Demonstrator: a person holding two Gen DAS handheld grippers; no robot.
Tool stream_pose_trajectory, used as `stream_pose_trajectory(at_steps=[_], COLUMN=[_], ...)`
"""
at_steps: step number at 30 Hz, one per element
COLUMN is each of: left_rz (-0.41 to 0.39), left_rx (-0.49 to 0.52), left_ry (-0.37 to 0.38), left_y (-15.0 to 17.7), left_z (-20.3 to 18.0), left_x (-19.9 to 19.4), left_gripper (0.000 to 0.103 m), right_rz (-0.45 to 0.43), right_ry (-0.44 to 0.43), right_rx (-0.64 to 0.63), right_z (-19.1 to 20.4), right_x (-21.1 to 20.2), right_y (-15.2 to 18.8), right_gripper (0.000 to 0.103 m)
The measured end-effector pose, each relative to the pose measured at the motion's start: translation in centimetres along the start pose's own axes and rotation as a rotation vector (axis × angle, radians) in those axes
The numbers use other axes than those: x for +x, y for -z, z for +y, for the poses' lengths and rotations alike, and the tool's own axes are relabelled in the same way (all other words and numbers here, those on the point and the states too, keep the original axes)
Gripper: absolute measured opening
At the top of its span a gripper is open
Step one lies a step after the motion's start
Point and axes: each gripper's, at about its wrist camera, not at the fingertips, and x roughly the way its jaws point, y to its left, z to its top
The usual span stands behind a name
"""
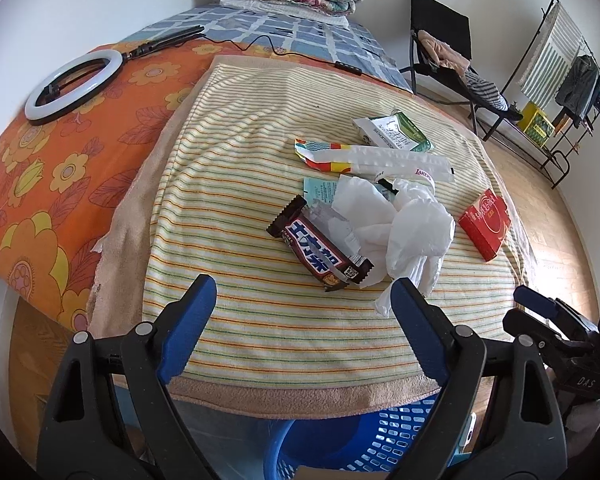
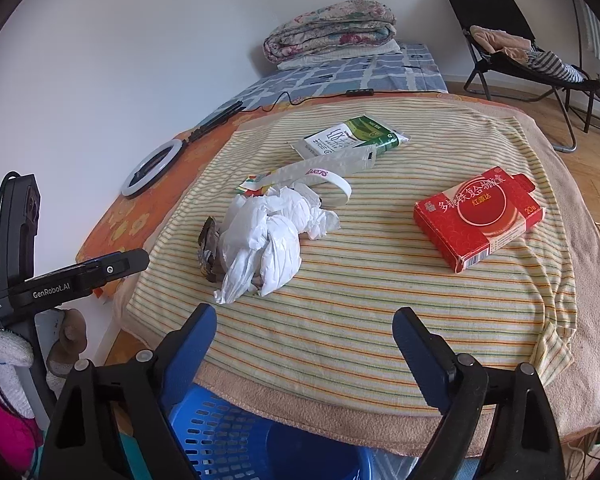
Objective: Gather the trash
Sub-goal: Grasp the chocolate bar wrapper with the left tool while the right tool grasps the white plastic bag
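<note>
Trash lies on a striped towel [image 1: 260, 184] [image 2: 380, 280] on the bed. A brown candy bar wrapper [image 1: 320, 256] [image 2: 209, 252] sits beside crumpled white plastic [image 1: 400, 224] [image 2: 268, 236]. Behind them lie a long white wrapper [image 1: 380, 160] [image 2: 324, 172] and a green and white carton [image 1: 396, 130] [image 2: 352, 136]. A red box [image 1: 485, 224] [image 2: 480, 216] rests to the right. My left gripper [image 1: 304, 292] stands open over the towel's near edge, short of the candy wrapper, nothing between its pads. My right gripper [image 2: 304, 320] is also open and empty, with the red box ahead to its right.
A blue slotted basket [image 1: 380, 440] [image 2: 228, 436] stands on the floor below the towel's near edge. A ring light [image 1: 72, 84] [image 2: 152, 168] with its cable lies on the orange floral sheet. Folded quilts, a black chair [image 1: 440, 52] and a drying rack [image 1: 560, 64] stand farther off.
</note>
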Motion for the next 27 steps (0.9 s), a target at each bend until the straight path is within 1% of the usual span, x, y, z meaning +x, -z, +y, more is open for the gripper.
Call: stream_pose_trajectory(at_steps=[4,7,9,11,14,16,20,21,22,23,25,26,27], left_rz=[0.0,0.003,0.012,0.031,0.071,0.092,0.105,0.11,0.118,0.127,0.151,0.164,0.173], left_rx=[-0.013,-0.009,-0.016,-0.032,-0.076,-0.094,-0.093,-0.093,-0.092,-0.093,-0.105,-0.11,-0.113], left_ry=[-0.015,-0.023,-0.019,-0.004,0.043,0.061,0.064,0.057,0.044,0.034,0.032,0.031,0.028], left_y=[-1.1,-2.0,-2.5,-2.7,-3.0,-3.1,-3.5,-3.6,-3.5,-3.4,-3.2,-3.0,-2.9], left_z=[0.6,0.8,1.0,1.3,1.6,1.5,0.9,0.8,0.8,0.8,0.9,1.1,1.1], left_x=[0.8,1.5,2.0,2.6,3.7,4.3,5.3,5.6,6.0,6.4,7.3,7.7,8.0], left_gripper=[0.091,0.09,0.088,0.084,0.084,0.084,0.084,0.082,0.077,0.074,0.067,0.065,0.061], right_rz=[0.045,0.064,0.076,0.084,0.092,0.099,0.116,0.119,0.124,0.127,0.129,0.13,0.131], right_ry=[-0.05,-0.074,-0.091,-0.086,-0.097,-0.11,-0.131,-0.135,-0.138,-0.14,-0.141,-0.143,-0.145], right_rx=[-0.002,0.006,0.011,0.01,0.026,0.045,0.079,0.082,0.082,0.079,0.072,0.068,0.064], right_z=[0.2,0.3,0.4,0.5,0.4,0.2,-0.1,-0.1,0.0,0.1,0.4,0.5,0.7], right_x=[2.2,3.7,4.7,5.7,6.9,7.4,8.6,8.9,9.1,9.3,9.5,9.5,9.6], right_y=[-0.8,-1.3,-1.7,-2.1,-2.7,-2.8,-3.0,-3.0,-2.9,-2.8,-2.7,-2.7,-2.7], right_gripper=[0.08,0.076,0.075,0.075,0.075,0.075,0.075,0.073,0.072,0.071,0.07,0.069,0.068])
